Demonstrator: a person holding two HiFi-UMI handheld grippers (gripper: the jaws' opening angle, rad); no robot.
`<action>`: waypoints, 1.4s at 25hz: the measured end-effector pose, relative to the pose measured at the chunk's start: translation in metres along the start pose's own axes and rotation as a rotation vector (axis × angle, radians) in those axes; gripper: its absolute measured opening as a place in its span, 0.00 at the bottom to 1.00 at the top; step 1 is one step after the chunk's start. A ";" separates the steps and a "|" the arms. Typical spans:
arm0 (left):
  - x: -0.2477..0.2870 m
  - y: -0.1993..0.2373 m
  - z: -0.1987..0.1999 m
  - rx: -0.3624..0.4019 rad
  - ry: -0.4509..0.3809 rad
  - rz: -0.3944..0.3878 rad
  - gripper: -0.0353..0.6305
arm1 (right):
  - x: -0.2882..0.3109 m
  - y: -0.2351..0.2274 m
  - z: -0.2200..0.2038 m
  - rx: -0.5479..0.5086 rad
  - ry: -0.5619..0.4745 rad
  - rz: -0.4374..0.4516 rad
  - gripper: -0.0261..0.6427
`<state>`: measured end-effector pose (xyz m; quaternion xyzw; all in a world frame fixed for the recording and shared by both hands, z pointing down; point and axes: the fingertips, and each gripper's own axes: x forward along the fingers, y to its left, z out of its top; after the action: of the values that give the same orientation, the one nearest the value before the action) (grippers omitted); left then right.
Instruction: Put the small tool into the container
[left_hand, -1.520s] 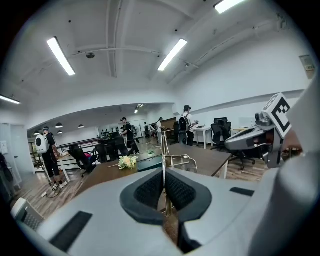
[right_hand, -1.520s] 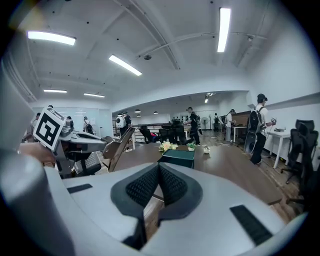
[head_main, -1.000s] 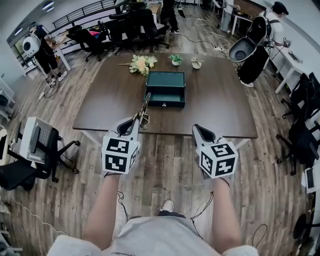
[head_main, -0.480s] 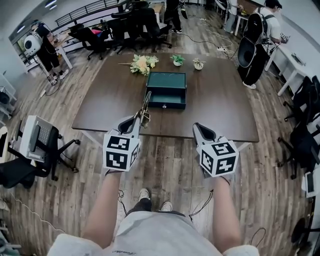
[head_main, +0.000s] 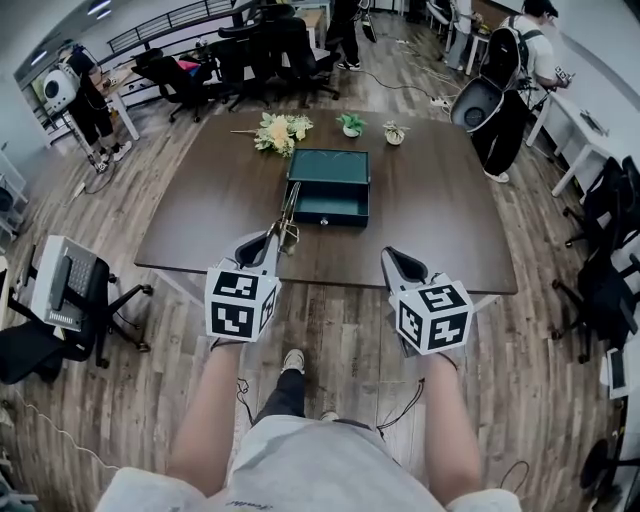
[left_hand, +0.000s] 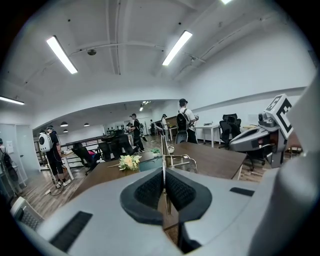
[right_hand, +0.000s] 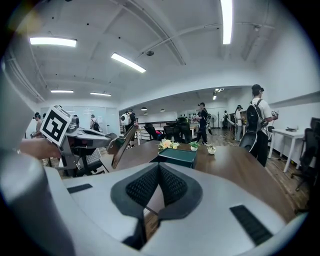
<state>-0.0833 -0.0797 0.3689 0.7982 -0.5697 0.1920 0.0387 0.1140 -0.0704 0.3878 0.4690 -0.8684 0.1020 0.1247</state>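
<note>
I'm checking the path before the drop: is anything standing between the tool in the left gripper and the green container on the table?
Nothing visible does. The tool, clamped in the left gripper's jaws, points at the green container over bare table; the flowers sit beyond it.

Grey left claw (head_main: 280, 238) and right claw (head_main: 388, 257) bear black-and-white marker cubes (head_main: 240, 303).

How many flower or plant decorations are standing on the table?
3: a bouquet at the left, a green plant behind the box, a pot to its right. None seems hidden.
</note>
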 end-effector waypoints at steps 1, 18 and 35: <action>0.003 0.001 -0.001 0.000 -0.001 -0.001 0.06 | 0.003 -0.001 0.000 -0.002 0.000 -0.002 0.05; 0.086 0.061 0.000 -0.018 0.012 -0.049 0.06 | 0.093 -0.024 0.021 -0.010 0.042 -0.039 0.05; 0.160 0.113 0.015 -0.008 0.038 -0.137 0.06 | 0.168 -0.042 0.048 0.006 0.084 -0.111 0.05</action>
<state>-0.1389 -0.2666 0.3936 0.8314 -0.5136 0.2017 0.0658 0.0548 -0.2396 0.3967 0.5119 -0.8348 0.1173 0.1651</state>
